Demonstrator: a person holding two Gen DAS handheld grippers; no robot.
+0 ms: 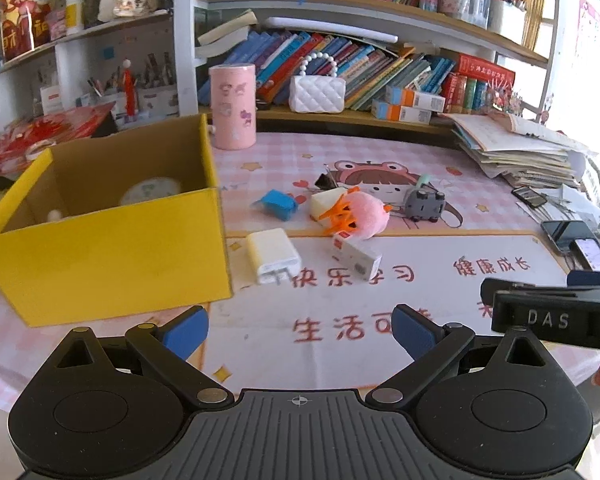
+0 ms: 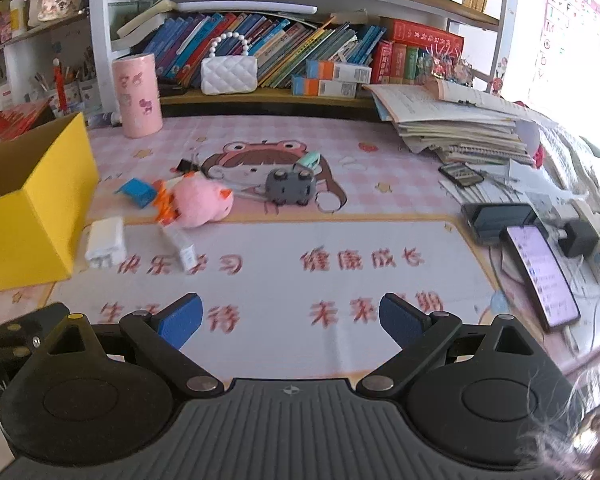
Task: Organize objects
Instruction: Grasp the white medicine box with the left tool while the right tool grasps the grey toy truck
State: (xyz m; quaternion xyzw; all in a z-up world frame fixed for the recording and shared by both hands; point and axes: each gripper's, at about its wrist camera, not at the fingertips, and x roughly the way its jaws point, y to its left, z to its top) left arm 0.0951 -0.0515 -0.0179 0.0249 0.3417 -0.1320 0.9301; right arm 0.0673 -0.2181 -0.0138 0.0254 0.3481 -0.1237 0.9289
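Both the left gripper (image 1: 300, 330) and the right gripper (image 2: 290, 316) are held spread and empty above the printed mat (image 1: 380, 344). The loose items lie in a cluster beside the yellow box (image 1: 112, 256): the white charger (image 1: 274, 255) nearest, with the pink plush (image 1: 366, 212) behind it. The charger is probably best taken first, gripped across its narrow sides, then lifted clear of the box wall before release.

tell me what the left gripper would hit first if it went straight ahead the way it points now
Probably the small white rectangular box with the red label; the left gripper is open, with only bare printed mat before that. The white wall charger lies just left of that line, so depth makes this uncertain.
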